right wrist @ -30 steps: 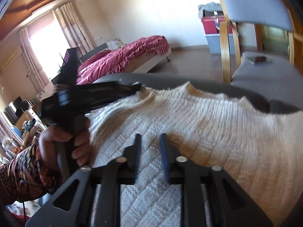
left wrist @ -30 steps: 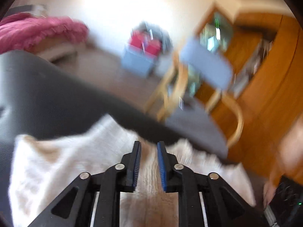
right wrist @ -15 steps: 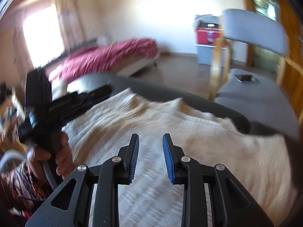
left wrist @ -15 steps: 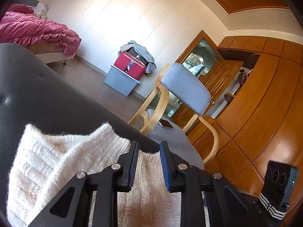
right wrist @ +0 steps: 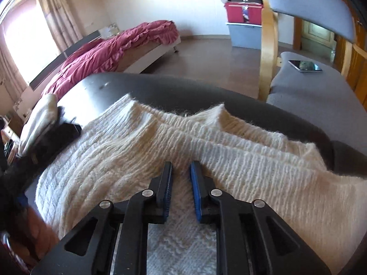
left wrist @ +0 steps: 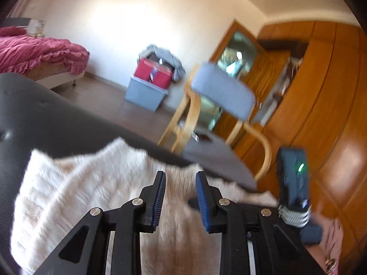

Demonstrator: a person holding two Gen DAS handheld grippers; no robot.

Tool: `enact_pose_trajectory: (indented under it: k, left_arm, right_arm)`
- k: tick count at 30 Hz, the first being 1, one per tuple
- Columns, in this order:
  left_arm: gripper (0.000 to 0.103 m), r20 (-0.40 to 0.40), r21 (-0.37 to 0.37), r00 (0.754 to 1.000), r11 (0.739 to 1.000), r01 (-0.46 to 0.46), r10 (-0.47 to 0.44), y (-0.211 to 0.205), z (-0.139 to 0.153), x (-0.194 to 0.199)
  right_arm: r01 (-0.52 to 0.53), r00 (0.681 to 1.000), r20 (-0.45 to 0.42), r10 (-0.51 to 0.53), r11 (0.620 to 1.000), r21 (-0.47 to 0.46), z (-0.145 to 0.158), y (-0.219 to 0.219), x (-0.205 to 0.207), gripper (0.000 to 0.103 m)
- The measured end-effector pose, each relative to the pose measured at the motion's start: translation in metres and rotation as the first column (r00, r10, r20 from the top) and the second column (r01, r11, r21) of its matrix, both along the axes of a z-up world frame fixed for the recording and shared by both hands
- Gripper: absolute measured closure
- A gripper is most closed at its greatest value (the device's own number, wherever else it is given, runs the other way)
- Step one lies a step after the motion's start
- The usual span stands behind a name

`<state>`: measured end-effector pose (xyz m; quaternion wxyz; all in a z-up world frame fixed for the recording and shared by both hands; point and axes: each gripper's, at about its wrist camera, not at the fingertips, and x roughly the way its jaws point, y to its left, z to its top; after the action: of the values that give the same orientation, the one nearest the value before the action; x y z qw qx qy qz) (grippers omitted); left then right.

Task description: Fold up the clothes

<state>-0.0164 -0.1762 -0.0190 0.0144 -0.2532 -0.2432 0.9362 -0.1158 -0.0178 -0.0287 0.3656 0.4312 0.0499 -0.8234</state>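
A white knitted sweater (right wrist: 128, 151) lies on a dark padded surface (right wrist: 183, 89), with its neckline toward the far edge. My right gripper (right wrist: 181, 163) sits low on the middle of it. Its jaws are closing, and a ridge of knit is bunched between the fingertips, with folds spreading out from there. My left gripper (left wrist: 180, 174) hovers over the sweater (left wrist: 75, 190) near the neckline. Its jaws are opening and nothing is pressed between the blue pads (left wrist: 160, 197). In the right wrist view the left tool is a dark blur (right wrist: 59, 135) at the sweater's left edge.
A grey-cushioned wooden chair (right wrist: 307, 4) stands just beyond the surface, with a phone (right wrist: 305, 65) on its seat. Farther back are a bed with a red cover (right wrist: 114, 45) and a red box on a grey bin (right wrist: 245, 23). Wooden cabinets (left wrist: 321, 91) fill the right side.
The left jaws have spread wider over the sweater. The right gripper has moved down and forward onto the knit with its jaws narrower, and the fabric has bunched into folds. The left tool has slid toward the left edge.
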Motion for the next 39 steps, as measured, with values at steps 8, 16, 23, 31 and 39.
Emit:
enact_pose_trajectory:
  k: [8,16,23,31,39]
  left_arm:
    - [0.077,0.093,0.137,0.995,0.99,-0.035,0.023,-0.021,-0.022,-0.009]
    - [0.076,0.117,0.109,0.993,0.993,-0.035,0.023,-0.016,-0.023,-0.011]
    - [0.076,0.145,0.073,0.989,0.997,-0.039,0.028,-0.011,-0.024,-0.015]
    - [0.076,0.15,0.073,0.988,0.997,-0.035,0.024,-0.011,-0.026,-0.015]
    - [0.076,0.146,0.099,0.989,0.995,-0.032,0.018,-0.015,-0.027,-0.013]
  right_arm:
    - [-0.047,0.998,-0.048,0.043,0.996,-0.073,0.031,0.021,0.017,0.086]
    - [-0.098,0.995,0.011,0.098,0.995,-0.019,0.004,0.012,0.007,0.086]
    - [-0.032,0.999,-0.005,0.032,0.999,-0.009,-0.002,0.011,0.003,0.086]
    - [0.103,0.994,-0.025,-0.104,0.995,-0.011,-0.001,0.022,-0.013,0.092]
    - [-0.113,0.993,-0.049,0.111,0.992,-0.055,0.034,0.012,0.027,0.088]
